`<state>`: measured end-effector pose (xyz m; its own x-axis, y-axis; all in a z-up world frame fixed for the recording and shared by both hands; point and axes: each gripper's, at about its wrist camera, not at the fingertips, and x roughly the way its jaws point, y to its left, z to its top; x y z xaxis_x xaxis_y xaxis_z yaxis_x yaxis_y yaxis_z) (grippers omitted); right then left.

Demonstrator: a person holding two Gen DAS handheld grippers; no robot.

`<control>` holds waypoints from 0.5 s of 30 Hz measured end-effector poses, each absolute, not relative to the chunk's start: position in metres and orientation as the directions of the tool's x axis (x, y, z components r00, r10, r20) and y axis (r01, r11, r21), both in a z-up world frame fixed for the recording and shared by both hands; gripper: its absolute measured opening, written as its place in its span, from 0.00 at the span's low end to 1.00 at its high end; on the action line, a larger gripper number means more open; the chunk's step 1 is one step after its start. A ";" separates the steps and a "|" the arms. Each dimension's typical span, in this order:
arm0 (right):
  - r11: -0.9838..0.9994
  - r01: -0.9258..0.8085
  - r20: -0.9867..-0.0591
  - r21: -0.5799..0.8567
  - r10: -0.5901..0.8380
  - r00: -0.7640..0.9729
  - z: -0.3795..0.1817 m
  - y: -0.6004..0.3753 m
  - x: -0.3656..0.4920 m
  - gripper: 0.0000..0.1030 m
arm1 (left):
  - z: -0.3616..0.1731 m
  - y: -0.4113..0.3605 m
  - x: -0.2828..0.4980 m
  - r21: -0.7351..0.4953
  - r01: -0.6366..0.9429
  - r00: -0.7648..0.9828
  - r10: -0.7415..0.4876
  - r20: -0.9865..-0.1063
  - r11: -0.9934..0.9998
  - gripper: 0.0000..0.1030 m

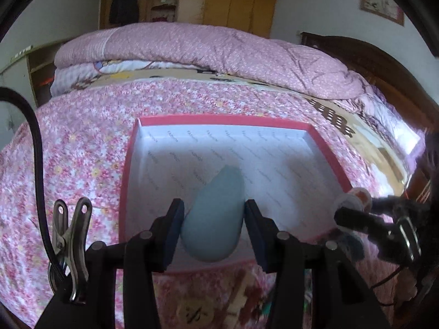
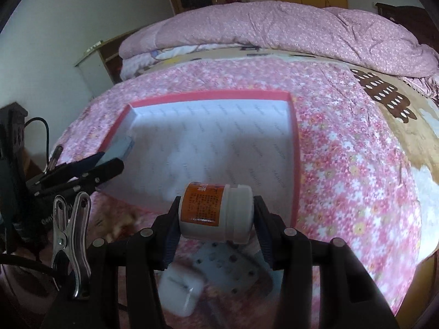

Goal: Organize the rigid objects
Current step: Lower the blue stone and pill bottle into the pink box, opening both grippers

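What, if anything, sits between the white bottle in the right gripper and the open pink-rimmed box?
Nothing visible. The white bottle is clamped in the right gripper at the pink-rimmed box's near edge. The left gripper, holding a blue object, occupies the box's left side.

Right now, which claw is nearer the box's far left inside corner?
Left. The left claw, shut on the blue egg-shaped object, is over the red-rimmed box on its left side. The right claw, shut on the white bottle, is at the box's near right edge.
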<state>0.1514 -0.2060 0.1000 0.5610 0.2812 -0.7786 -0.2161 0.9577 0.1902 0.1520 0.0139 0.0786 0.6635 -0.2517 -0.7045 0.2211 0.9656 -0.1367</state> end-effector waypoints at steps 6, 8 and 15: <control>0.963 -0.209 -0.795 0.170 0.259 0.548 0.085 -0.215 0.167 0.48 | 0.057 0.010 0.166 -0.157 0.137 0.618 -0.208 -0.758 0.978 0.47; 0.957 -0.225 -0.795 0.182 0.278 0.539 0.082 -0.216 0.169 0.48 | 0.056 0.004 0.164 -0.131 0.128 0.621 -0.182 -0.762 0.983 0.47; 0.960 -0.264 -0.807 0.097 0.231 0.543 0.074 -0.210 0.177 0.48 | 0.052 -0.005 0.155 -0.099 0.116 0.616 -0.150 -0.773 0.988 0.47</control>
